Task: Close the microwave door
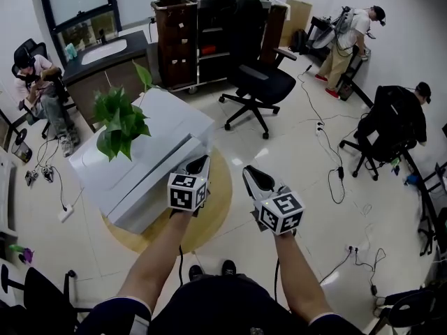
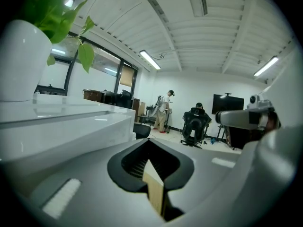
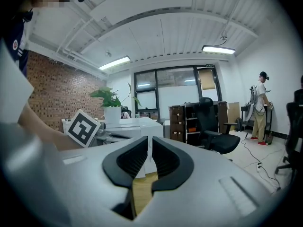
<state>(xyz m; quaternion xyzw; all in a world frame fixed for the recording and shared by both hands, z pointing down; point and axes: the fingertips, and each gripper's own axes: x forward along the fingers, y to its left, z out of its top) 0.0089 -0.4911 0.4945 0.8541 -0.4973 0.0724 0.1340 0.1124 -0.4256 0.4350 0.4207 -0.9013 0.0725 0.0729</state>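
Observation:
A white microwave (image 1: 164,128) lies on a round wooden table (image 1: 218,211), with a potted green plant (image 1: 120,121) on top. Its door looks flush with the body; no open gap shows in the head view. My left gripper (image 1: 201,162) hangs at the microwave's near right corner, jaws shut and empty, with the white casing (image 2: 61,126) just to its left. My right gripper (image 1: 249,174) floats to the right over the table edge, apart from the microwave (image 3: 142,124), jaws together with nothing held.
A black office chair (image 1: 260,82) stands behind the table, and a dark shelving cart (image 1: 202,37) behind that. A person sits at far left (image 1: 38,75), another stands at back right (image 1: 353,37). Cables (image 1: 335,180) trail over the tiled floor at right.

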